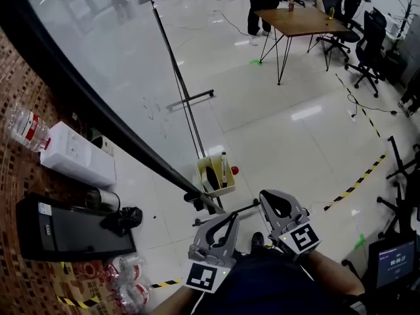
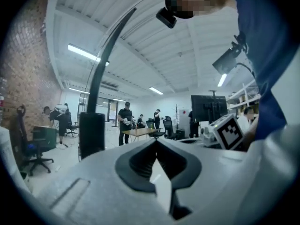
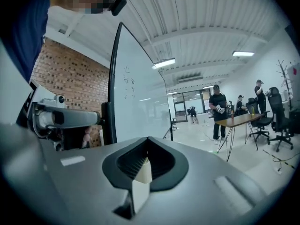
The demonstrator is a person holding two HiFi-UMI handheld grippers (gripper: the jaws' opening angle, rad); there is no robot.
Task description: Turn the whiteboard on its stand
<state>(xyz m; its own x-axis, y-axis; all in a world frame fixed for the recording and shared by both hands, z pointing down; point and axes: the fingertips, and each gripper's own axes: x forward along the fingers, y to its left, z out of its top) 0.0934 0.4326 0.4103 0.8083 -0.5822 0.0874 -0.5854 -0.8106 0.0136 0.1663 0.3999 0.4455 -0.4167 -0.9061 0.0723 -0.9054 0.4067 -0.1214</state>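
Grippers both clenched, nothing between the jaws. Left gripper (image 1: 229, 218) had its jaws pressed together and empty; right gripper (image 1: 268, 195) was the same. The two sat side by side, low against the person's body. Whiteboard (image 1: 111, 58) stood ahead and to the left of both claws, its black frame (image 1: 141, 151) running down to end near the left claw's tips. Yellow tray (image 1: 220, 191) with markers hung just ahead of the claws. Wooden table (image 1: 302, 20) stood well beyond the right claw.
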